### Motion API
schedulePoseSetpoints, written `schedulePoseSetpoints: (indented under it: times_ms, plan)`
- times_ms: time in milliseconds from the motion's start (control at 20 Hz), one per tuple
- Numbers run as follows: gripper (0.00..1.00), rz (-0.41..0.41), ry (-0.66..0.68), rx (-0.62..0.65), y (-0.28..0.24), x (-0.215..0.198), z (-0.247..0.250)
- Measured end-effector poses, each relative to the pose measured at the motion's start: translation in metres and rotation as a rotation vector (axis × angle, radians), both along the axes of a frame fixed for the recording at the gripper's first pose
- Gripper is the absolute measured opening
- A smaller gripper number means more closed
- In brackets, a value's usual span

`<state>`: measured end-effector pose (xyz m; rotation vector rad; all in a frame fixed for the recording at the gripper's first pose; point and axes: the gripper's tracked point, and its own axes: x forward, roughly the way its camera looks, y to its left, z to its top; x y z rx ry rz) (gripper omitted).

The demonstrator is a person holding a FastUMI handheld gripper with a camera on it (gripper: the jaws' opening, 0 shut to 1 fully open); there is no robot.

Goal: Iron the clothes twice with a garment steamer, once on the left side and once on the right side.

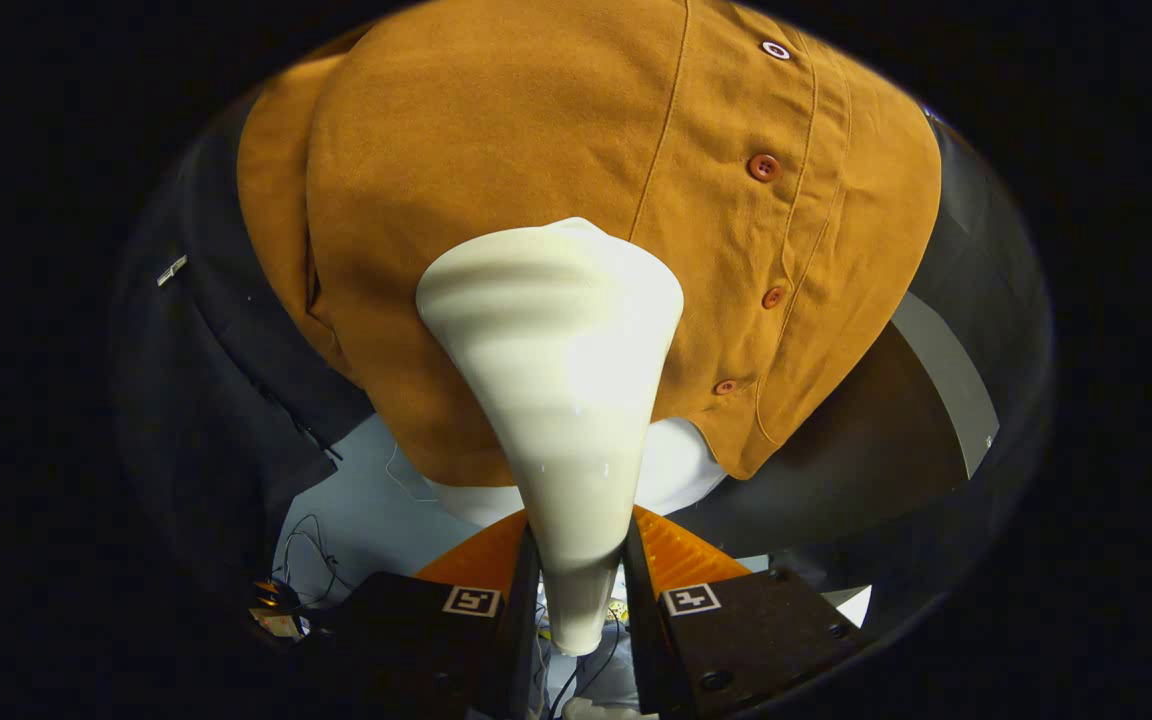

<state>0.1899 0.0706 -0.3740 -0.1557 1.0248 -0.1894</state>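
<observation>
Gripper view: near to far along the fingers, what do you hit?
Gripper, shut on the steamer's handle → steamer widening to its head → mustard shirt with its row of buttons.

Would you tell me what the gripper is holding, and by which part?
The gripper holds the white steamer by its narrow handle end, one finger on each side.

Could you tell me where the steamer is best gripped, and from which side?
By its narrow handle end, from below: the gripper is shut on the steamer there, a finger on each side. The body flares wide toward the shirt, too broad to span.
</observation>
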Motion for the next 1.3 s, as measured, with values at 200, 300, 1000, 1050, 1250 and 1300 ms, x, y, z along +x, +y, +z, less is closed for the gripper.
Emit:
schedulePoseSetpoints:
  times_ms: [200, 300, 1000, 1050, 1250, 1300]
  plan:
    - [0.44, -0.014, -0.011, -0.005, -0.005, -0.011, 0.009]
    - [0.44, -0.030, -0.029, -0.011, -0.010, -0.017, 0.015]
    - [0.44, -0.165, -0.207, -0.067, -0.092, -0.037, 0.108]
    - [0.44, -0.167, -0.227, -0.069, -0.098, -0.037, 0.118]
    - [0.44, -0.161, -0.313, -0.067, -0.121, -0.035, 0.158]
    - [0.44, -0.155, -0.336, -0.066, -0.127, -0.035, 0.169]
